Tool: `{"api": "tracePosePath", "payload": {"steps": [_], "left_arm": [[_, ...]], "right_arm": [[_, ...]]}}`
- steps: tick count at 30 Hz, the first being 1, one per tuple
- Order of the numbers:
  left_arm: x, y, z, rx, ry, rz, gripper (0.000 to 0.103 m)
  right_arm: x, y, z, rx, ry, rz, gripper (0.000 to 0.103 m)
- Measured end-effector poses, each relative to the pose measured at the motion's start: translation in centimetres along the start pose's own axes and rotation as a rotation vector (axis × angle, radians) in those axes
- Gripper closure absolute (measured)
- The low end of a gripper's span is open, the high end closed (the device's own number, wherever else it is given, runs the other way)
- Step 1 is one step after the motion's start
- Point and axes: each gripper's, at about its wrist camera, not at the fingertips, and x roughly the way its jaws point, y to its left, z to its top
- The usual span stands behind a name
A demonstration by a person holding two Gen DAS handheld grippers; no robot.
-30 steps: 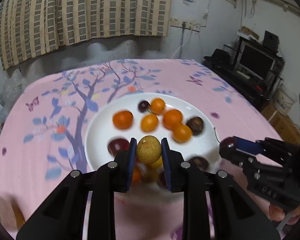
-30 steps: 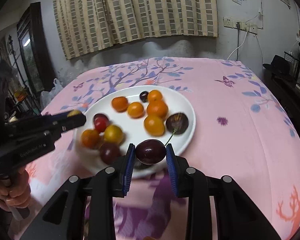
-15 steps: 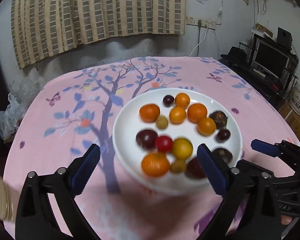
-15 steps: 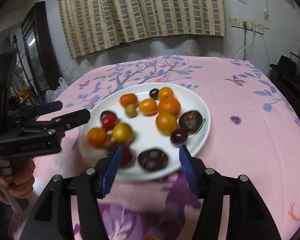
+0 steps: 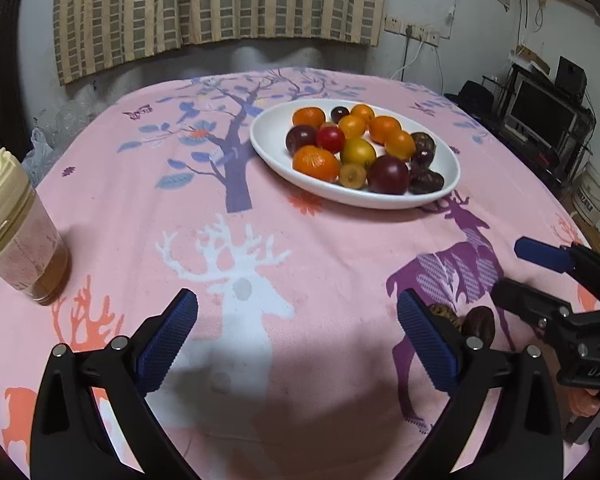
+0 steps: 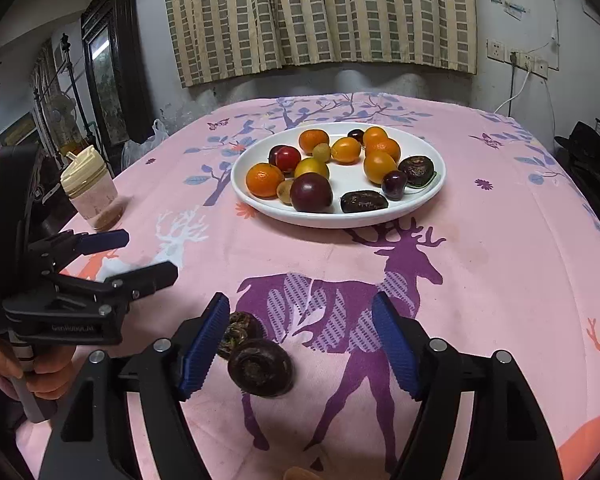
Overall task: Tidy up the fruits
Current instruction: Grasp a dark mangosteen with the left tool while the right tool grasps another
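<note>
A white plate [image 5: 268,132] [image 6: 424,152] sits far on the pink cloth, holding oranges, plums and dark fruits. Two dark wrinkled fruits lie on the cloth near me: one [image 6: 260,367] between my right gripper's fingers near the left pad, another [image 6: 238,332] just behind it. In the left wrist view they [image 5: 479,325] show right of my right pad. My left gripper [image 5: 298,342] is open and empty over the white deer print. My right gripper [image 6: 300,346] is open, low over the purple deer print.
A jar with a cream lid [image 5: 16,224] [image 6: 92,196] stands at the table's left edge. Striped curtains hang behind. A monitor and shelf [image 5: 540,116] stand to the right of the table.
Both grippers let go of their fruits over the plate and opened. They have pulled back toward the near edge of the table, so the plate is now farther away.
</note>
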Motion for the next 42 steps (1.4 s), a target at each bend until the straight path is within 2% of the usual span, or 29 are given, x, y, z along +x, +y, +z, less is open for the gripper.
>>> {"api": "tracePosePath", "payload": {"steps": [17,29,34,42], "left_arm": [[1.0,1.3,0.4,-0.051,0.029,0.031,0.005],[1.0,1.4,0.4,-0.05,0.033,0.036,0.005],[1.1,1.3,0.4,-0.045,0.034,0.041,0.005],[1.1,1.2,0.4,-0.044,0.032,0.041,0.005]], "right_arm": [[0.2,2.2,-1.4,-0.116,0.095,0.022,0.029],[0.9,2.5,-2.2,-0.138,0.153,0.043,0.029],[1.4,2.5,-2.5,-0.137,0.173,0.05,0.041],[1.8,2.6,-2.7,-0.15,0.178,0.037,0.048]]}}
